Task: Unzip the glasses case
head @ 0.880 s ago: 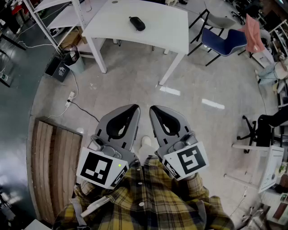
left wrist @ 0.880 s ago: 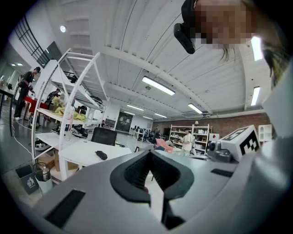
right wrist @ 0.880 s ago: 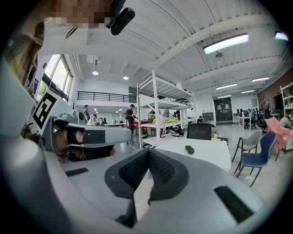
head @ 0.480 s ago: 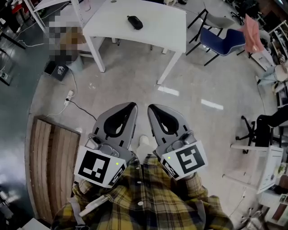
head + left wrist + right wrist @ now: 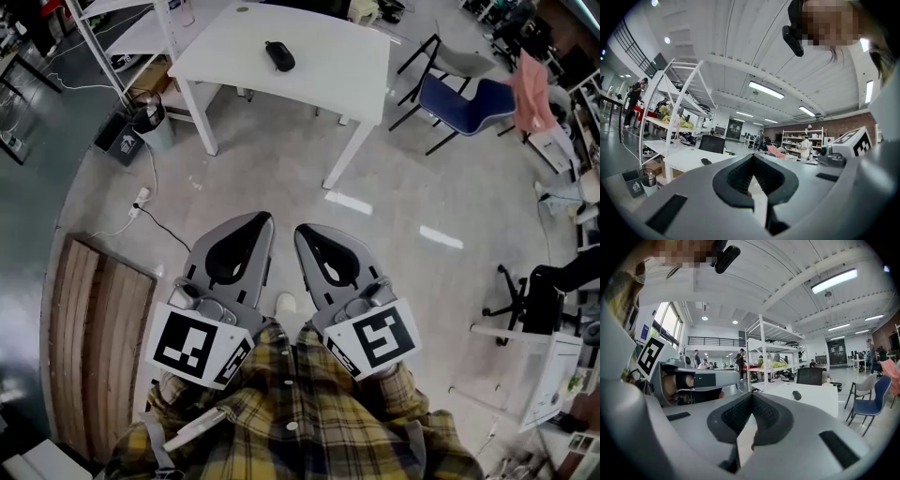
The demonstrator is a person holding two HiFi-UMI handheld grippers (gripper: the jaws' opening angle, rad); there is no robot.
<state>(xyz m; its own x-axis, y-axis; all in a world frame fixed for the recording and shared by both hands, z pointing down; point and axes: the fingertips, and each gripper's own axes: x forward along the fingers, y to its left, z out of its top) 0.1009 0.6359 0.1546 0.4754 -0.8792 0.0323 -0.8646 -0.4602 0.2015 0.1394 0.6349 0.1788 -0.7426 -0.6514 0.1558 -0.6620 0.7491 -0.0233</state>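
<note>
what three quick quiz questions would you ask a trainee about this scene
1. True or false: the glasses case lies on the white table.
2. Pick one: the left gripper is A) shut on the case, B) shut with nothing in it, C) wide open.
3. Fill in: in the head view, the blue chair stands to the table's ____.

Key: 1 true; 2 B; 3 right.
</note>
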